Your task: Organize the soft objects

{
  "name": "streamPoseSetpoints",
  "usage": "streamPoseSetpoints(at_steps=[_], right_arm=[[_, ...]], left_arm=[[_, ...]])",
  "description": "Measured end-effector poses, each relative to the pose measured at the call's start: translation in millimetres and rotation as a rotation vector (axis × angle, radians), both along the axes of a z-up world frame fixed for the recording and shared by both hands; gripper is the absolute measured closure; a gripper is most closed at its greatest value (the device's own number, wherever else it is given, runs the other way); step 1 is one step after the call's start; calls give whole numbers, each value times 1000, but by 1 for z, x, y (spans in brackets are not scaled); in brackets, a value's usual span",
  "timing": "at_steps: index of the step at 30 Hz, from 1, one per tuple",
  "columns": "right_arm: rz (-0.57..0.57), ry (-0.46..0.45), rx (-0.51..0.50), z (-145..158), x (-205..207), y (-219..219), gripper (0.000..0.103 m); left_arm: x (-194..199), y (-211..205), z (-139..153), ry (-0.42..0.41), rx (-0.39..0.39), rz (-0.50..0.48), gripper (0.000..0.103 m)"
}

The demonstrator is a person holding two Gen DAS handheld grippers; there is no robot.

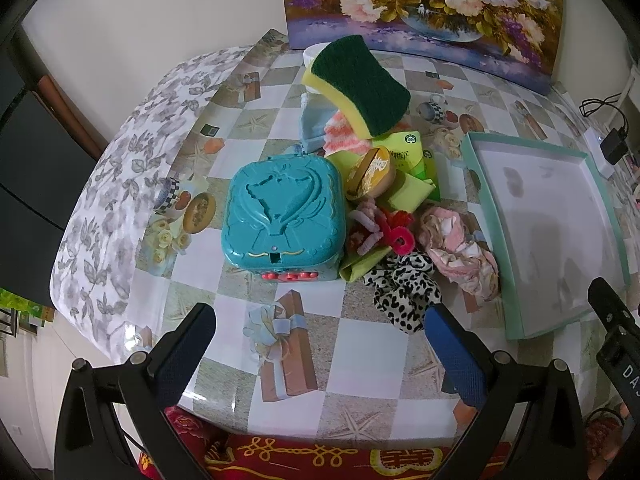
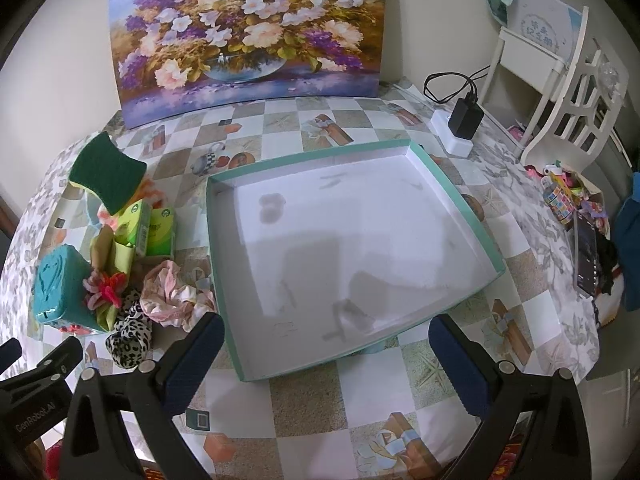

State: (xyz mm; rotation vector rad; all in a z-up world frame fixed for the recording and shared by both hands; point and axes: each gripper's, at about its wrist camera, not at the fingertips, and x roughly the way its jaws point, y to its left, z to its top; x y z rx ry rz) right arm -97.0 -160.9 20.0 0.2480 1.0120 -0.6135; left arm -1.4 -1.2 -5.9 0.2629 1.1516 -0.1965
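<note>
A pile of soft things lies on the checkered table: a green and yellow sponge [image 1: 360, 84] on top at the back, a pink crumpled cloth [image 1: 460, 250], a leopard-print scrunchie [image 1: 404, 284], red and pink fuzzy pieces [image 1: 380, 228] and striped cloths [image 1: 340, 136]. The pile also shows in the right wrist view, with the sponge [image 2: 106, 170] and pink cloth [image 2: 172, 292]. A shallow teal-rimmed white tray [image 2: 452, 200] stands empty to the right; it also shows in the left wrist view [image 1: 524, 146]. My left gripper [image 1: 320, 344] is open and empty before the pile. My right gripper [image 2: 326, 356] is open and empty at the tray's near edge.
A teal plastic box [image 1: 284, 212] stands left of the pile, with green tissue packs [image 2: 154, 226] and a round tin [image 1: 370, 172] among it. A flower painting [image 2: 248, 28] leans on the back wall. A charger on a power strip [image 2: 460, 124] and a white rack [image 2: 560, 92] stand right.
</note>
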Motion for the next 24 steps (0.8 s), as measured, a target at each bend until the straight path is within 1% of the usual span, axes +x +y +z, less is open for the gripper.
streamPoseSetpoints(at_steps=[24], right_arm=[[6,9,-1,-1,1,3,0]], left_arm=[[3,3,-2,33,-34,8,0]])
